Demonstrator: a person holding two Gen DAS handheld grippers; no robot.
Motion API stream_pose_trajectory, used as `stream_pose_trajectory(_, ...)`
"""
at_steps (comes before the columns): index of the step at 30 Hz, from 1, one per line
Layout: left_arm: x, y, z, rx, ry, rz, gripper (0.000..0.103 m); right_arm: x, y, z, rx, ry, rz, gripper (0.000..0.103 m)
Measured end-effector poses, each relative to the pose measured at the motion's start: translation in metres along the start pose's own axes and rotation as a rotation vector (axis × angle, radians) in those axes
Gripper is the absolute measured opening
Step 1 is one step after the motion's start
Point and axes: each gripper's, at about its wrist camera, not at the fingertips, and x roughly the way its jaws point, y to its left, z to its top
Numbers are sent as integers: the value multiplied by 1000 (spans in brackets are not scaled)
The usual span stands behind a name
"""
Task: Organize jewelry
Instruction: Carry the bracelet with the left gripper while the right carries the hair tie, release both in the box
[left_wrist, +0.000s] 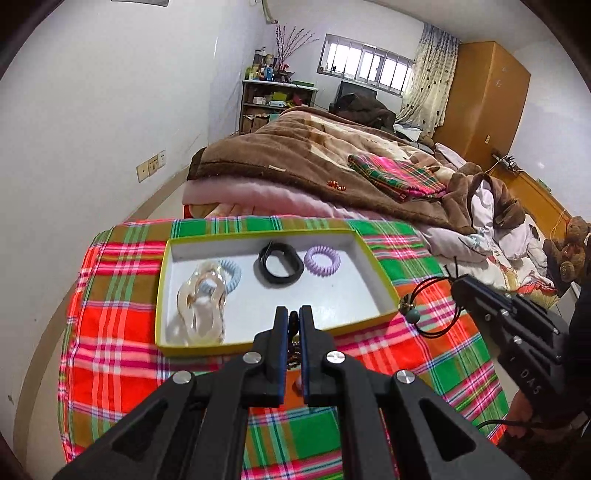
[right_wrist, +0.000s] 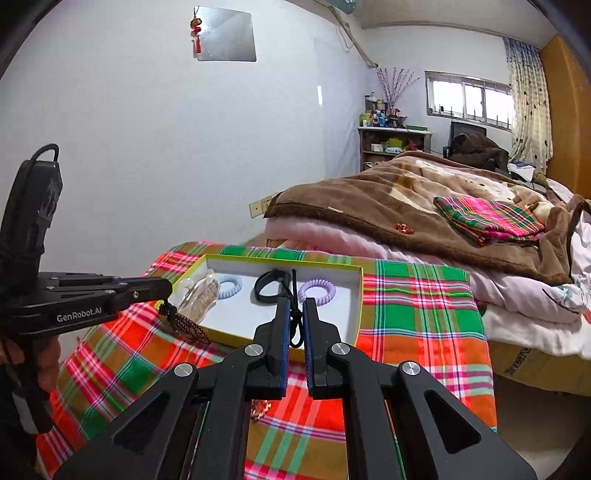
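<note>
A white tray with a yellow-green rim (left_wrist: 258, 233) (right_wrist: 360, 295) lies on a plaid cloth (left_wrist: 122, 295). In it are a clear chain-link bracelet (left_wrist: 201, 306), a pale blue coil tie (left_wrist: 231, 275), a black band (left_wrist: 279, 264) and a purple coil tie (left_wrist: 322, 260). My left gripper (left_wrist: 293, 312) (right_wrist: 168, 290) hovers at the tray's near edge, shut on a brown beaded bracelet (right_wrist: 188, 325) that dangles below its tips. My right gripper (right_wrist: 296, 302) (left_wrist: 456, 281), off the tray's right end, is shut on a black elastic tie with a teal bead (left_wrist: 416, 314).
A small pinkish chain (right_wrist: 262, 408) lies on the cloth below the grippers. Behind the table is a bed with a brown blanket (left_wrist: 295, 158), a folded plaid cloth (left_wrist: 399, 173) and a small orange trinket (left_wrist: 336, 185). A white wall is to the left.
</note>
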Motion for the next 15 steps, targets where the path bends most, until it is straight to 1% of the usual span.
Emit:
stream_pose_trajectory(4, 6, 0, 8, -2, -9, -10, 6, 11, -3, 5, 1, 13, -6, 7)
stream_pose_trajectory(15, 41, 2, 25, -4, 26, -24, 6, 51, -11, 10, 16, 69, -19, 7)
